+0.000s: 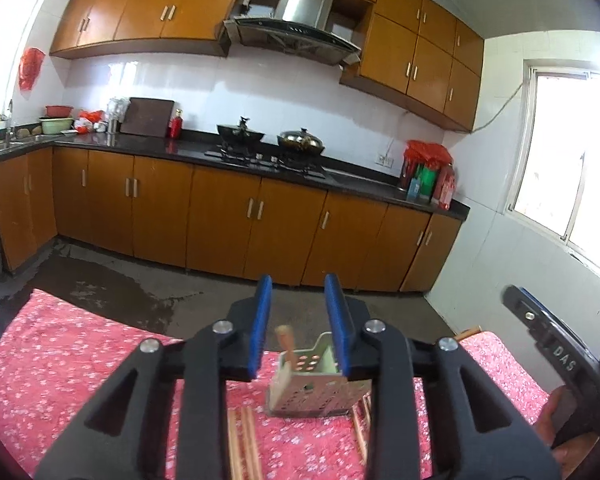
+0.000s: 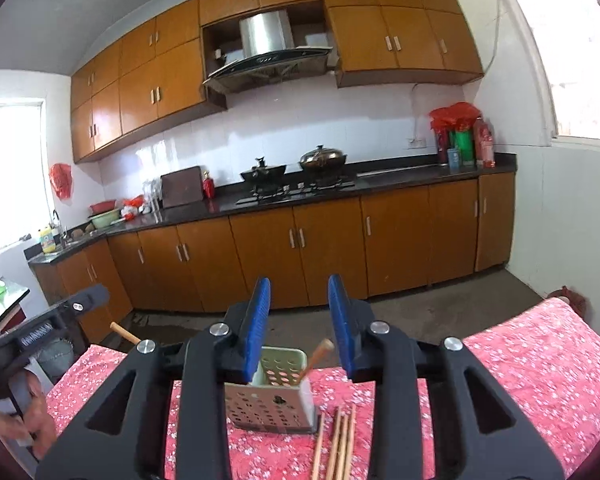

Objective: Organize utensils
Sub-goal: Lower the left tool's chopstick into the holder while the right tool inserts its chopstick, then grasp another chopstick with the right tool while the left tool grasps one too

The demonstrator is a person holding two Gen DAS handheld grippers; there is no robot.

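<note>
A perforated metal utensil holder (image 1: pixel 314 386) (image 2: pixel 274 396) stands on the red floral tablecloth (image 1: pixel 60 360) (image 2: pixel 540 360), with one wooden handle (image 1: pixel 285 338) (image 2: pixel 318 354) leaning out of it. Several wooden chopsticks (image 2: pixel 340 444) lie flat on the cloth in front of it, and more (image 1: pixel 246 444) lie to its left in the left wrist view. My left gripper (image 1: pixel 300 292) hovers above and short of the holder, open, nothing between its blue pads. My right gripper (image 2: pixel 299 294) hangs likewise over the holder, open and empty.
Beyond the table are a wet concrete floor (image 1: pixel 120 292) and orange kitchen cabinets (image 2: pixel 328 256) with a hob and pots (image 1: pixel 268 140). The other gripper shows at each view's edge (image 1: pixel 548 340) (image 2: pixel 48 328), held by a hand (image 2: pixel 36 432).
</note>
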